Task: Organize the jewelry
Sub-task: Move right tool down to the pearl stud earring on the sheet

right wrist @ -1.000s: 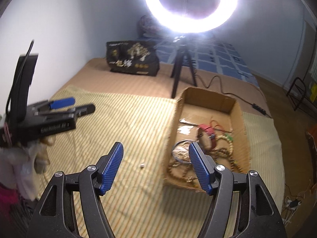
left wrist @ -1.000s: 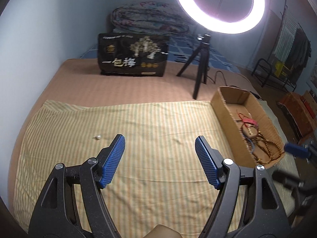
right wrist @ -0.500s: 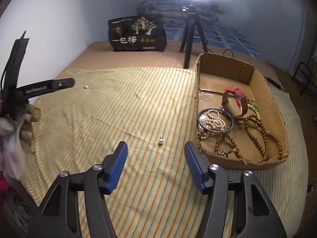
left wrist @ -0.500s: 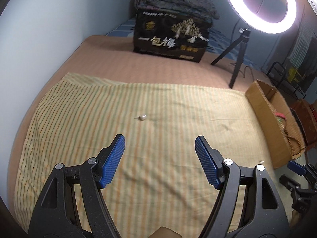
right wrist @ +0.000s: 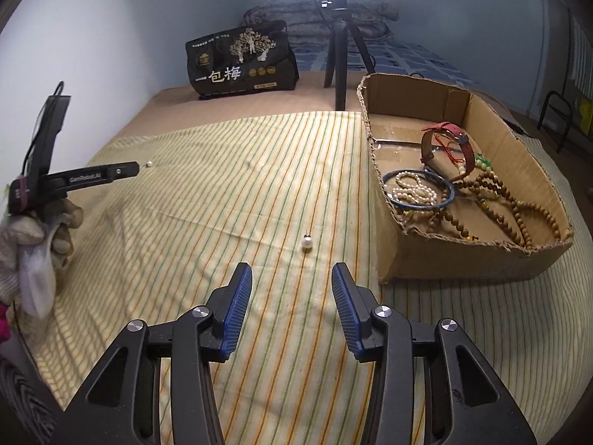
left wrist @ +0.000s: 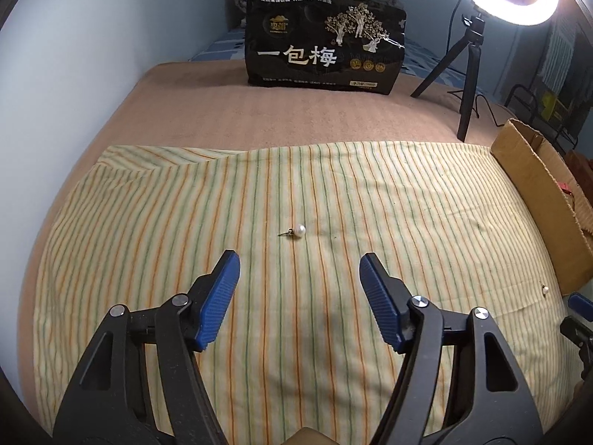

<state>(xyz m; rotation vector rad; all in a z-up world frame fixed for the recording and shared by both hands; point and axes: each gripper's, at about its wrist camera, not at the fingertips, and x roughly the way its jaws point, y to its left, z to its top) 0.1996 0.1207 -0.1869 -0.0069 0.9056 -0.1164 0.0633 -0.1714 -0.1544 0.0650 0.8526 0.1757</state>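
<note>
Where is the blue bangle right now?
In the right wrist view, the blue bangle lies inside the cardboard box on the right, near its front corner, ringed around a pearl strand and beside brown wooden beads.

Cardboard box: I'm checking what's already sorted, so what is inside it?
Inside the cardboard box: red watch strap, blue bangle, pearl strand, wooden beads. Anything beneath them is hidden.

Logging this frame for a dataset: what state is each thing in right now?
Left tool: open, empty.
Right tool: open, empty.
Left earring: loose on the cloth, ahead of the left tool.
Right earring: loose on the cloth, outside the box.
Box: open, holding beads and bangle.
Ring light: on.
</note>
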